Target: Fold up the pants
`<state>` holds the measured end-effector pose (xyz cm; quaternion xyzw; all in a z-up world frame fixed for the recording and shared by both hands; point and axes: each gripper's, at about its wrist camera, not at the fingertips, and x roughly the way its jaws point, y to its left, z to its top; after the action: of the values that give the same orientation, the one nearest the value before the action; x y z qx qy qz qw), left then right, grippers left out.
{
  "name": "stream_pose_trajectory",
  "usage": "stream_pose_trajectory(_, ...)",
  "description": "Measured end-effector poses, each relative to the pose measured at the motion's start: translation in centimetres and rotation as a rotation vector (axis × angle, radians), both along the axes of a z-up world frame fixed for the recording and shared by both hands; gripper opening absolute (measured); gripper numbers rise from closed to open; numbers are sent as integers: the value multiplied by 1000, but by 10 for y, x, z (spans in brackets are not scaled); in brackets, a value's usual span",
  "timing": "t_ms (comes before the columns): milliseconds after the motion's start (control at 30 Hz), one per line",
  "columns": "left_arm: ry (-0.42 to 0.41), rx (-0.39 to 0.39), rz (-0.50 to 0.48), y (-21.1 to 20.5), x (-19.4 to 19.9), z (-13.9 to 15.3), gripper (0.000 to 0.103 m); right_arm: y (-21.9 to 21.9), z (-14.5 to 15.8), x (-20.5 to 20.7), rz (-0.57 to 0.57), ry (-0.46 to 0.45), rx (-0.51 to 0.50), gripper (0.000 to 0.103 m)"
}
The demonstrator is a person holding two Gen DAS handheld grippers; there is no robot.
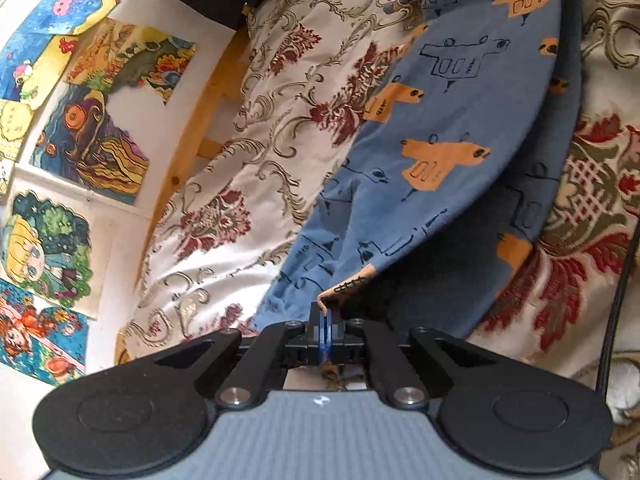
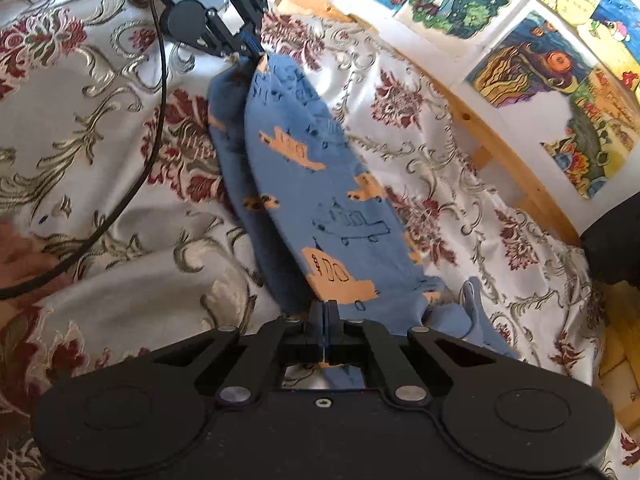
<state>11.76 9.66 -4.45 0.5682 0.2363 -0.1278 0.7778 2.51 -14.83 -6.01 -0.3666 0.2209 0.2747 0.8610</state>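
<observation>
Blue pants (image 1: pixel 460 112) printed with orange and outlined shapes hang stretched between both grippers above a floral bedspread (image 1: pixel 248 148). My left gripper (image 1: pixel 326 312) is shut on one end of the fabric, its blue pads pinching an orange-printed edge. In the right wrist view the pants (image 2: pixel 320 200) run from my right gripper (image 2: pixel 327 308), shut on the near end, up to the left gripper (image 2: pixel 250 50) at the far end. The cloth is doubled lengthwise, with a lower layer sagging underneath.
A wooden bed rail (image 2: pixel 492 136) runs along a white wall covered with colourful drawings (image 1: pixel 92 140). A black cable (image 2: pixel 156 128) trails over the bedspread (image 2: pixel 100 160). Part of a hand (image 2: pixel 16 252) shows at the left edge. A dark object (image 2: pixel 612 240) sits at the right.
</observation>
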Motion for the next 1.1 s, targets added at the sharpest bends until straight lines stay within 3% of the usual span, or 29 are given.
stream_pose_trajectory(600, 91, -39, 26, 2, -21, -9, 1, -10, -10, 6, -86, 101, 12, 0)
stream_pose_trajectory(700, 120, -61, 58, 0, -19, -10, 2, -11, -10, 4, -92, 114, 19, 16)
stream_pose_trajectory(767, 137, -81, 83, -2, -21, -7, 12, -12, -4, -1, -115, 102, 38, 23)
stream_pose_trajectory(833, 138, -101, 104, -5, -25, -3, 22, -17, 3, -5, -150, 98, 68, 39)
stream_pose_trajectory(967, 125, -155, 160, -12, -38, 5, 34, -32, 15, -10, -241, 90, 132, 58)
stream_pose_trajectory(1067, 131, -251, 238, -16, -46, 13, 56, -43, 24, -15, -306, 72, 175, 71)
stream_pose_trajectory(1100, 130, -290, 268, -16, -48, 16, 59, -46, 27, -16, -328, 64, 191, 80)
